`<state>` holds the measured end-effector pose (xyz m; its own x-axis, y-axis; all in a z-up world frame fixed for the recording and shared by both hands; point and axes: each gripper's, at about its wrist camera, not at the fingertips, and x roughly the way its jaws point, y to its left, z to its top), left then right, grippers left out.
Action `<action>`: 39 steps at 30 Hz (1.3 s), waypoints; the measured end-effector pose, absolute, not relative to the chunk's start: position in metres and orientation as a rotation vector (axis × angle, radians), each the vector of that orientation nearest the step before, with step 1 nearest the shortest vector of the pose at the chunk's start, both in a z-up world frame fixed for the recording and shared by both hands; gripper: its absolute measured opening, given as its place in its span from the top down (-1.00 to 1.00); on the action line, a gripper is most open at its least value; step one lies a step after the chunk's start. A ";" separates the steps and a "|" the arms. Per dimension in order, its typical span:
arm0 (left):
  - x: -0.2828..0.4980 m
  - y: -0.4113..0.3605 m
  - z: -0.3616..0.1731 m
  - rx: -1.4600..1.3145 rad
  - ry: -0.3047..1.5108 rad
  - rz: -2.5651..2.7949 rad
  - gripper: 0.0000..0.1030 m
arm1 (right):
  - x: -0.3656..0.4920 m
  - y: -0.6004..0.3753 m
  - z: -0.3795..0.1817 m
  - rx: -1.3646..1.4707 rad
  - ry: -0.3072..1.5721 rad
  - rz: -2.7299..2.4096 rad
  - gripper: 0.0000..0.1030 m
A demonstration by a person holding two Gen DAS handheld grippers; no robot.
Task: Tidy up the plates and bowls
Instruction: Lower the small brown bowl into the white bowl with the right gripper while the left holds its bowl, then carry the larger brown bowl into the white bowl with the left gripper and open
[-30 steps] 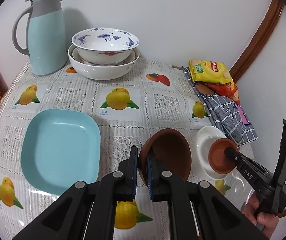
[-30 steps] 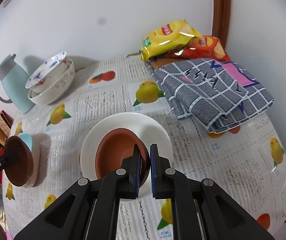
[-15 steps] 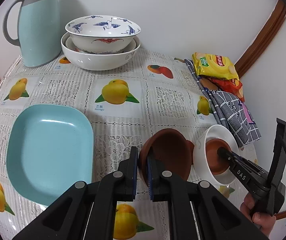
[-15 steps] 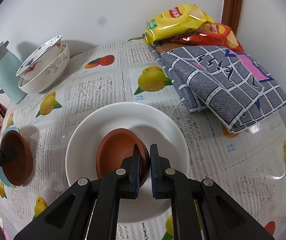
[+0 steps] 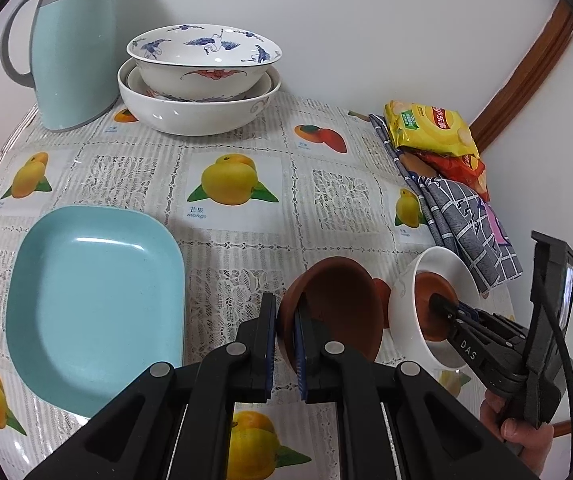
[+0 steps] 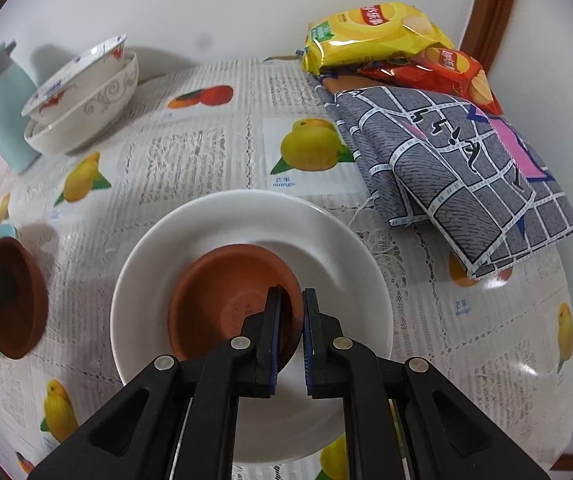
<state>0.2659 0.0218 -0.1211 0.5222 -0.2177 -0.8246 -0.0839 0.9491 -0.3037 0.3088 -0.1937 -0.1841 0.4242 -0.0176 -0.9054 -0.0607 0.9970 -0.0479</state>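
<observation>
1. L tongs (image 5: 284, 320) clamped on the near rim of a brown bowl (image 5: 338, 312), tilted up off the tablecloth (image 5: 246, 240); the blue plate (image 5: 94, 300) lies at our 9 o'clock.
2. R tongs (image 6: 290, 320) pinch the rim of a terracotta dish (image 6: 222, 308), one pad inside, one outside.
3. That dish sits in the white plate (image 6: 246, 220), centre-left.
4. Stacked white bowls (image 5: 198, 92) w/ blue jug (image 5: 74, 52) at 11 o'clock; checked cloth (image 6: 458, 176) and snack bags (image 6: 370, 32) at 1 o'clock.
</observation>
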 end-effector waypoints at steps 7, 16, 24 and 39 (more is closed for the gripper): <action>0.263 0.026 -0.119 -0.325 1.016 -0.076 0.83 | 0.310 -0.185 -0.189 -0.156 1.151 -0.004 0.69; 0.256 0.031 -0.113 -0.320 1.007 -0.075 0.84 | 0.308 -0.182 -0.190 -0.162 1.143 -0.003 0.50; 0.249 0.032 -0.105 -0.313 0.992 -0.072 0.84 | 0.297 -0.185 -0.171 -0.134 1.083 0.005 0.25; 0.224 -0.006 -0.079 -0.258 0.964 -0.106 0.83 | 0.233 -0.224 -0.114 -0.061 0.934 0.000 -0.03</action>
<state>0.2239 -0.0058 -0.0789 0.5680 -0.2033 -0.7975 -0.0249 0.9643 -0.2635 0.2330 -0.2241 -0.1144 0.5946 -0.0263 -0.8036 -0.0264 0.9983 -0.0523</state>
